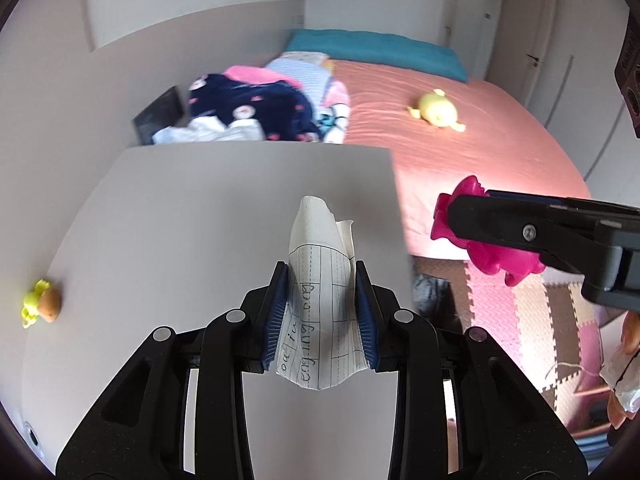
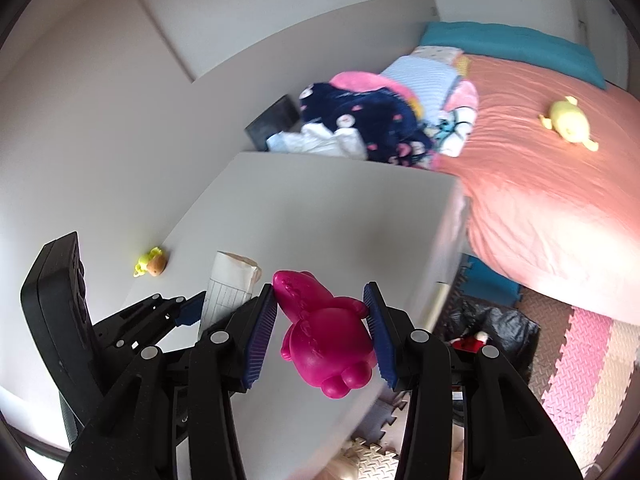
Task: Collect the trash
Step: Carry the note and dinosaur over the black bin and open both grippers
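Between the left gripper's (image 1: 322, 280) jaws sits a crumpled sheet of lined paper (image 1: 320, 264), pinched from both sides and held above the white surface (image 1: 200, 220). Off to its right, the right gripper's (image 2: 320, 320) jaws clamp a magenta toy figure (image 2: 324, 336) by its sides, over the surface's near edge. Far to the left of both jaws, a small yellow-and-brown toy (image 1: 42, 306) lies on the surface, and beyond them a yellow plush (image 1: 436, 110) rests on the pink bed (image 1: 480, 148).

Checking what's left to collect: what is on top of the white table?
On the white table only a small yellow-and-brown toy shows, near its left edge. The near part is hidden by the left tool and its paper.
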{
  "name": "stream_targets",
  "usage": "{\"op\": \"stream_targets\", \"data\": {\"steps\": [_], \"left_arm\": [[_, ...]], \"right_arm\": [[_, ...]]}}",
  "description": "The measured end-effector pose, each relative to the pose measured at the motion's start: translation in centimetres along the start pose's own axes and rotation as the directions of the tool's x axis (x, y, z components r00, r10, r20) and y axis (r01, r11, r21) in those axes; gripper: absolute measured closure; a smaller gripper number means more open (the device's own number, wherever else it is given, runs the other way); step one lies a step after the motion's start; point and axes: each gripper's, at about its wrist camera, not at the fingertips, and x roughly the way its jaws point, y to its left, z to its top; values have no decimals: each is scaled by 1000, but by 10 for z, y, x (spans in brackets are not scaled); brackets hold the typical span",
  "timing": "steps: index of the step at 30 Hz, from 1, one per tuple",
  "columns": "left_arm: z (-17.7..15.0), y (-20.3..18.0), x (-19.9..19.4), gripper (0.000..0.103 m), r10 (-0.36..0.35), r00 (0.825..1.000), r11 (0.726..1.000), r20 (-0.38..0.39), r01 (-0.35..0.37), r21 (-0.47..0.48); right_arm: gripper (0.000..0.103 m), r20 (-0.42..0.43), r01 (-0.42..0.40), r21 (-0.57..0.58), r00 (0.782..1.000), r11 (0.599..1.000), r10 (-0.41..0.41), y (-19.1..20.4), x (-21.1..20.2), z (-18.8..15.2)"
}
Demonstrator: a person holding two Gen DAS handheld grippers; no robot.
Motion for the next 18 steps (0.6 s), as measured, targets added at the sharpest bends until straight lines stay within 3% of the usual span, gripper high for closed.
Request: {"op": "stream_targets", "data": {"steps": [9,16,17,18], "left_arm": [[5,-97,21,71,-88,995,988,-54,94,121],[-9,-167,66,69,-142,973,962,-181,179,204],[-12,-174,75,61,-149,965,956,-217,197,217],[-14,-182,83,35,-146,957,950,-250,206,234]], "right_arm": [[56,34,70,122,997,990,-75,-94,-47,-26],[56,-10,136,231,990,964,-137,-166,-51,-50],[56,-40,166,241,986,956,-161,-178,-47,-53],[53,-60,204,249,979,947,-195,-185,-46,-54]]}}
